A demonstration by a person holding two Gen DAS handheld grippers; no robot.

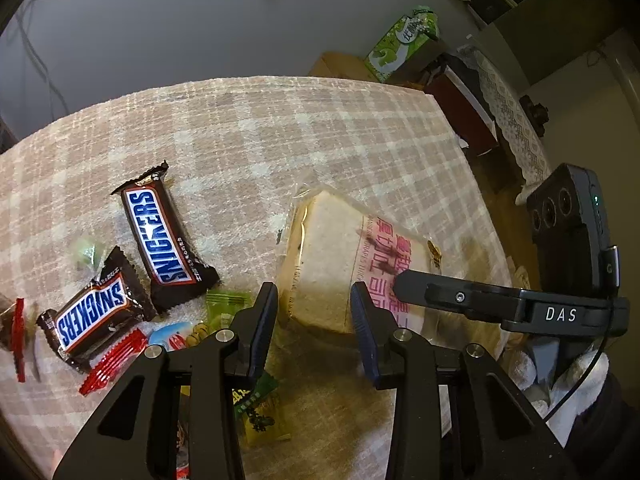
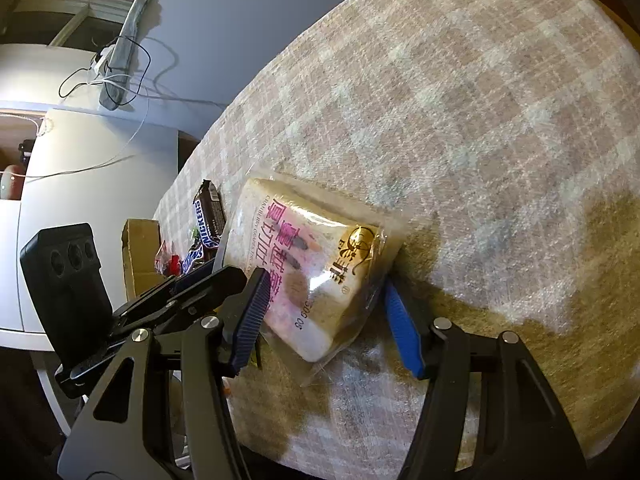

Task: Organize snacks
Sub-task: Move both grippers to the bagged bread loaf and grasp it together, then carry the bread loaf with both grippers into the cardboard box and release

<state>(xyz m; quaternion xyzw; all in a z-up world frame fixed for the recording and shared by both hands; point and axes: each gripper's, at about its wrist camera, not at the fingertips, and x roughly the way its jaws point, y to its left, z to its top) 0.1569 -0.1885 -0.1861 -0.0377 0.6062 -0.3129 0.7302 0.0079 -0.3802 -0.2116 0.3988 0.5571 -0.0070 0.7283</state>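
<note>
A wrapped bread slice pack [image 1: 340, 256] with pink lettering lies on the checked tablecloth [image 1: 260, 128]. My left gripper [image 1: 314, 320] is open, its fingers either side of the pack's near left corner. My right gripper [image 2: 324, 316] is open around the same pack [image 2: 308, 264], its fingers close to both sides; one right finger [image 1: 440, 292] reaches over the pack in the left wrist view. Two Snickers bars [image 1: 160, 236] [image 1: 96, 312] lie left of the bread.
Small wrapped candies, red [image 1: 112, 364] and green [image 1: 224, 304], lie by the Snickers and under my left gripper. A green box [image 1: 400, 44] stands beyond the table's far edge. A cardboard box [image 2: 140, 252] sits past the table's left edge.
</note>
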